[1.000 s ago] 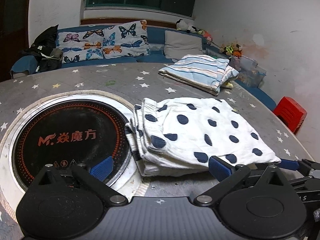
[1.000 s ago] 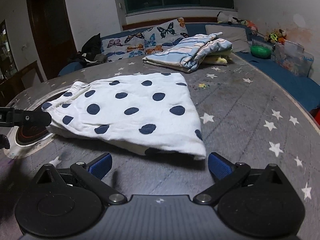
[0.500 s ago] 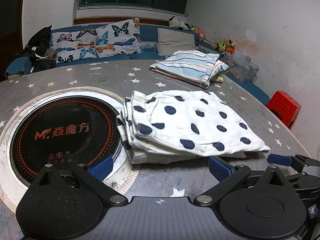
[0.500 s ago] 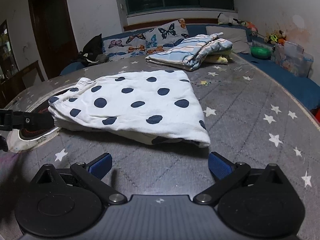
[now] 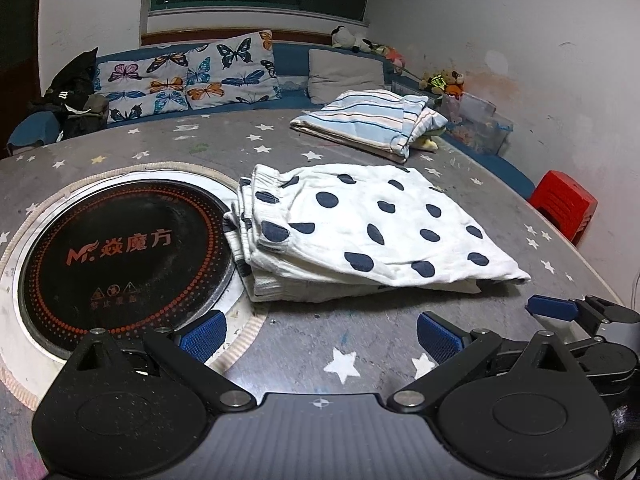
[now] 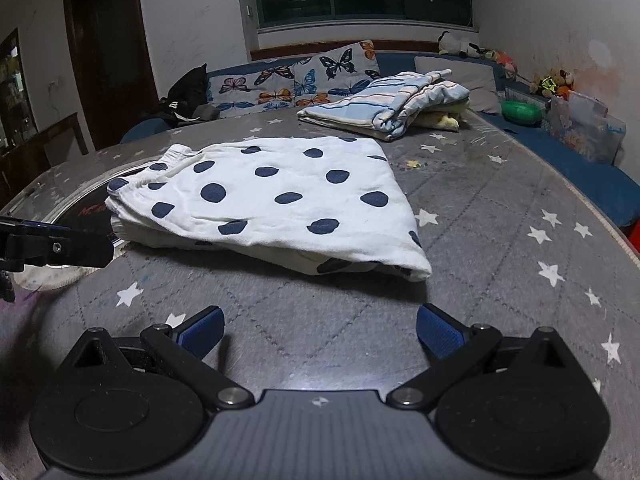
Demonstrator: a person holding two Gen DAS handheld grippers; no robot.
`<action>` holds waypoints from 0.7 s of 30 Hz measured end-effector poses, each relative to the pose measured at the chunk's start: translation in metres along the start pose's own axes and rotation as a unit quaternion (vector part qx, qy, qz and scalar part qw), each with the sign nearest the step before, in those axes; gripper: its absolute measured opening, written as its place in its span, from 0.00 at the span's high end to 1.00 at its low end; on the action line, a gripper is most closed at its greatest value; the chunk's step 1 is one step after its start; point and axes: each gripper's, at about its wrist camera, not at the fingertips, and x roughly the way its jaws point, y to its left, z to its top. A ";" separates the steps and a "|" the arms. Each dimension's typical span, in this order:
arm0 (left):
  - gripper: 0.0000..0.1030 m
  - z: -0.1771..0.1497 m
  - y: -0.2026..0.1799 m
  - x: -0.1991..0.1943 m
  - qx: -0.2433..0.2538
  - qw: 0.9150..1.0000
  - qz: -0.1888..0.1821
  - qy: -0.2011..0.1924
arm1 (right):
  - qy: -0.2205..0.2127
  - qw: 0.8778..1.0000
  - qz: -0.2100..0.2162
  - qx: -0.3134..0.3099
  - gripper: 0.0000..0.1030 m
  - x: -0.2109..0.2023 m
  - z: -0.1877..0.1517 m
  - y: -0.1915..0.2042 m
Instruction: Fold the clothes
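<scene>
The counter (image 6: pixel 500 240), grey with stars, has bare room all along its near side. On it the dotted garment (image 5: pixel 360 232) lies folded flat, ahead of both claws and touching neither, its long axis running from the waistband at the burner (image 5: pixel 120 248) rightwards to a tapered corner. The striped pile (image 6: pixel 384 108) sits well beyond it. The left claw (image 5: pixel 318 334) faces the waistband end, the right claw (image 6: pixel 320 330) the tapered corner; both are spread and empty.

both tools (image 5: pixel 318 330) (image 6: pixel 320 330) wide apart, empty
</scene>
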 end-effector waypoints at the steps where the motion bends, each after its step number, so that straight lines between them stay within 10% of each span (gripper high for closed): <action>1: 0.00 -0.001 0.000 0.000 0.000 1.000 0.000 0.001 | 0.000 1.000 0.001 -0.001 0.00 -0.001 0.000 0.000; 21: 0.00 -0.011 -0.003 0.000 0.006 1.000 0.007 0.014 | 0.004 1.000 0.008 -0.009 0.00 -0.007 -0.004 0.018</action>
